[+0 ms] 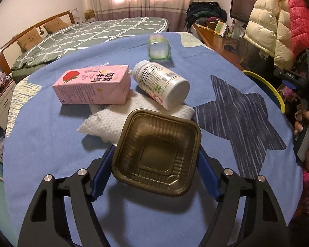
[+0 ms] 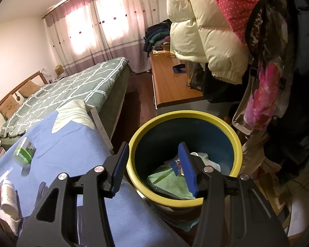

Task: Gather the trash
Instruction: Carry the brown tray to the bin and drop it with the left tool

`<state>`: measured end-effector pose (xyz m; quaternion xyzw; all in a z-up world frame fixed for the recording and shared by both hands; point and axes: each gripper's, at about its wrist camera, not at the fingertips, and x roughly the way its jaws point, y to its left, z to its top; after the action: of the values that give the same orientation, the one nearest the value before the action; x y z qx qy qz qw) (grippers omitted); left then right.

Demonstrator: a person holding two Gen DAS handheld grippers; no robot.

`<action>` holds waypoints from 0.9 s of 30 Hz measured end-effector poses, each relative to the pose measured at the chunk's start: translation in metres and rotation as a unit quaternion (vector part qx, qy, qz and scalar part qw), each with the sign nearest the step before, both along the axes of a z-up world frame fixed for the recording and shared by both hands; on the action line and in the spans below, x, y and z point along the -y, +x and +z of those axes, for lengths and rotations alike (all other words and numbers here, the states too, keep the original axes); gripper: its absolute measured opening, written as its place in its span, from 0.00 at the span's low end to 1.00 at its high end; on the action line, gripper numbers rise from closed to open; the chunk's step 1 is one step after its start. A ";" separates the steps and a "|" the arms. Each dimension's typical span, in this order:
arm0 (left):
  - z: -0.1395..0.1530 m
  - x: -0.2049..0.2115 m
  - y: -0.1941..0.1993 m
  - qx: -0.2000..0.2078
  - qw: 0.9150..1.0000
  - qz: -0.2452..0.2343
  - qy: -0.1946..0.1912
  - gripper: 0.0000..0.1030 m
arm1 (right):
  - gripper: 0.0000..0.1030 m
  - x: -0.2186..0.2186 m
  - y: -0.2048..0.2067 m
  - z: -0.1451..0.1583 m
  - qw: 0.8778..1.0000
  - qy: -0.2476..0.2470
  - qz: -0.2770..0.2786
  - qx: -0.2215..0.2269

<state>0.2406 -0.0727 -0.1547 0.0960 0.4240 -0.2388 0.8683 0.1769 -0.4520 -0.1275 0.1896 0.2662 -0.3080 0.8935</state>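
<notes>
My left gripper (image 1: 155, 160) is shut on a brown plastic tray (image 1: 157, 152), its blue pads against the tray's two sides, just above the blue tablecloth (image 1: 51, 144). Beyond it lie a white paper towel (image 1: 105, 123), a pink strawberry milk carton (image 1: 92, 86), a white pill bottle (image 1: 162, 86) on its side and a clear green container (image 1: 159, 48). My right gripper (image 2: 152, 164) is open and empty over the yellow-rimmed bin (image 2: 185, 123), which holds green and white trash. The green container (image 2: 24, 150) and the pill bottle (image 2: 8, 193) also show in the right wrist view.
The bin (image 1: 265, 86) stands off the table's right edge. Puffy jackets (image 2: 206, 30) hang above it. A bed (image 2: 72, 90) with a green checked cover lies behind the table, and a wooden desk (image 2: 171, 86) is at the back right.
</notes>
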 end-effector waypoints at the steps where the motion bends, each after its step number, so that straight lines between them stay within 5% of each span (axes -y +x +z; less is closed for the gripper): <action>1: 0.003 0.001 -0.003 0.002 1.000 -0.001 -0.001 0.71 | 0.46 0.000 0.000 0.000 1.000 0.000 0.000 0.001; 14: 0.051 0.054 -0.024 0.042 0.998 -0.049 -0.019 0.70 | 0.46 -0.004 -0.015 0.010 0.997 0.003 0.072 0.006; 27: 0.062 0.211 -0.017 0.026 0.986 -0.164 -0.030 0.70 | 0.46 0.053 -0.087 0.027 0.999 -0.004 0.023 0.033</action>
<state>0.2236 -0.2833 -0.0927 0.1444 0.3727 -0.3875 0.8307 0.0896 -0.5049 -0.1008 0.1898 0.2397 -0.2816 0.9095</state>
